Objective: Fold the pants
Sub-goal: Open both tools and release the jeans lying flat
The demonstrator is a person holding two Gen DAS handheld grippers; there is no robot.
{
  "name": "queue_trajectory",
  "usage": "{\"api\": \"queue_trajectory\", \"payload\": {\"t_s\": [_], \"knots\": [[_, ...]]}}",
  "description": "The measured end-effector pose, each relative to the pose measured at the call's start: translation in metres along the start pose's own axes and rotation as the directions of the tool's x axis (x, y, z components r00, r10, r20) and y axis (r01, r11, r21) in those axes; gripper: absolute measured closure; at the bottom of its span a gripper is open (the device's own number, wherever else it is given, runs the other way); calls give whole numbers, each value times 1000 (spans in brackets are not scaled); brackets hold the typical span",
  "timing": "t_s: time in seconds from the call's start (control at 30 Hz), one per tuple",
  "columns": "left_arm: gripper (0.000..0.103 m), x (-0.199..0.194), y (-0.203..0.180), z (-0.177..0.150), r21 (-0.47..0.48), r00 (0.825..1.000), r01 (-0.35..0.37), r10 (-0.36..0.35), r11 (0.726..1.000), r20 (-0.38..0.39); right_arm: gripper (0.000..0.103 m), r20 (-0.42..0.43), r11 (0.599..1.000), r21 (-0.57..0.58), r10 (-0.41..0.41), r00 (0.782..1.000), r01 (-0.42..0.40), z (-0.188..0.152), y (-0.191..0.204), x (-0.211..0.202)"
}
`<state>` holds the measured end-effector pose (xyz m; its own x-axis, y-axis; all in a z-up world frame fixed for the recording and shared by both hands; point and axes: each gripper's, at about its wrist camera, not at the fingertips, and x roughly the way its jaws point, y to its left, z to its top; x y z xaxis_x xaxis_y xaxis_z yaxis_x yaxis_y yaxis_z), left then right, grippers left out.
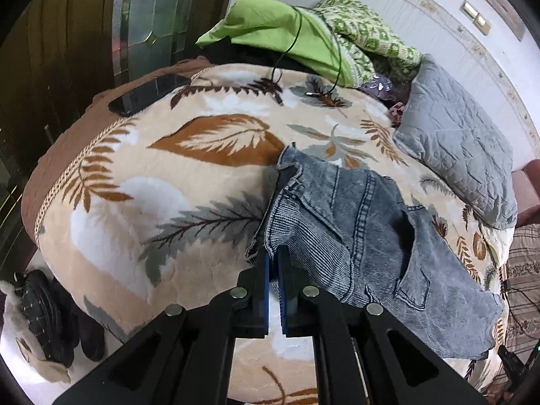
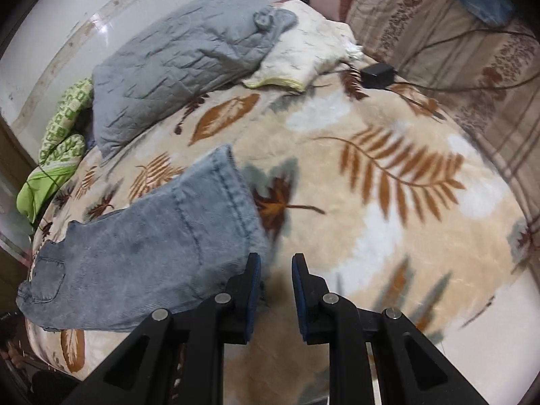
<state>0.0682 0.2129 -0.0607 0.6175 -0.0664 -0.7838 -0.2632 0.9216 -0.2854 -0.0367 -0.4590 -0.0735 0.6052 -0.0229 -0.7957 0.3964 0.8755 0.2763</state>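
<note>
The pants are faded blue jeans (image 1: 364, 233), lying folded on a leaf-patterned blanket (image 1: 152, 185). In the left wrist view my left gripper (image 1: 274, 253) is shut on the jeans' waistband edge, with denim pinched between the blue pads. In the right wrist view the jeans (image 2: 152, 253) lie to the left, leg hem pointing away. My right gripper (image 2: 276, 260) is open and empty, just right of the jeans' near edge, above the blanket (image 2: 388, 202).
A grey quilted pillow (image 1: 455, 145) (image 2: 189, 57) and green cloths (image 1: 303, 33) lie at the bed's far side. A phone (image 1: 148, 94) and a cable lie near the bed's edge. A black charger (image 2: 377, 74) with cords sits at the far right. Shoes (image 1: 50, 320) are on the floor.
</note>
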Motion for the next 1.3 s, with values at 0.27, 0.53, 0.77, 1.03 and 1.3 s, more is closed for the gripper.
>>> {"api": "queue_trajectory", "payload": {"t_s": [0.27, 0.53, 0.77, 1.03, 1.3], "knots": [[95, -15, -9, -3, 30, 996, -71, 69, 997, 60, 50, 66, 975, 136, 169, 983, -177, 32, -6, -8], [95, -32, -18, 3, 36, 990, -88, 83, 995, 117, 28, 107, 976, 115, 175, 979, -187, 60, 26, 10], [95, -54, -70, -9, 139, 975, -53, 21, 989, 223, 28, 91, 962, 190, 181, 979, -195, 79, 32, 34], [95, -15, -143, -60, 358, 983, 139, -173, 923, 64, 29, 22, 976, 188, 111, 994, -113, 100, 41, 82], [95, 16, -187, -92, 456, 969, 232, -244, 859, -33, 46, -61, 974, 147, 182, 981, -172, 89, 42, 114]]}}
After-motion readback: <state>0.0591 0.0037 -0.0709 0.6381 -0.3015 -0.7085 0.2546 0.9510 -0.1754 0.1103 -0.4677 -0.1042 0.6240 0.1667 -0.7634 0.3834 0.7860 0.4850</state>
